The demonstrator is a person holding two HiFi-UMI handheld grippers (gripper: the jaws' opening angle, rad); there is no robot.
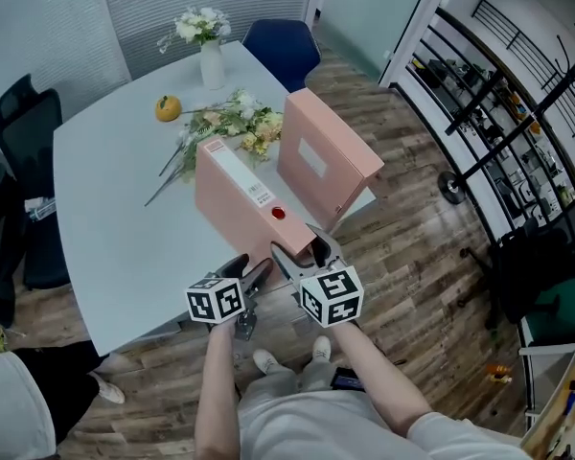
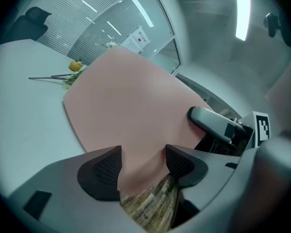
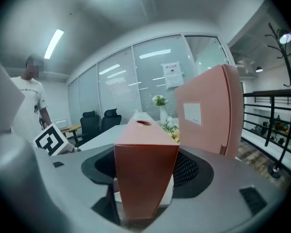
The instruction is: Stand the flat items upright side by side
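Two pink file boxes stand on the white table (image 1: 115,209). The far one (image 1: 321,161) is upright near the table's right edge, also visible as a pink file box (image 3: 208,108) with a white label. The near pink box (image 1: 240,199) stands with its labelled spine up, tilted toward me. My right gripper (image 1: 305,253) is shut on its near end; that box end (image 3: 145,149) fills the gap between the pads of the right gripper (image 3: 145,171). My left gripper (image 1: 254,276) stands open at the box's left side, the box's broad pink face (image 2: 131,106) ahead of this gripper (image 2: 143,166).
Loose flowers (image 1: 235,121) lie behind the boxes, with an orange (image 1: 168,108) and a white vase (image 1: 211,60) farther back. A blue chair (image 1: 283,46) and black chairs (image 1: 19,123) ring the table. A metal rack (image 1: 517,113) stands right. A person (image 3: 31,96) stands at the left.
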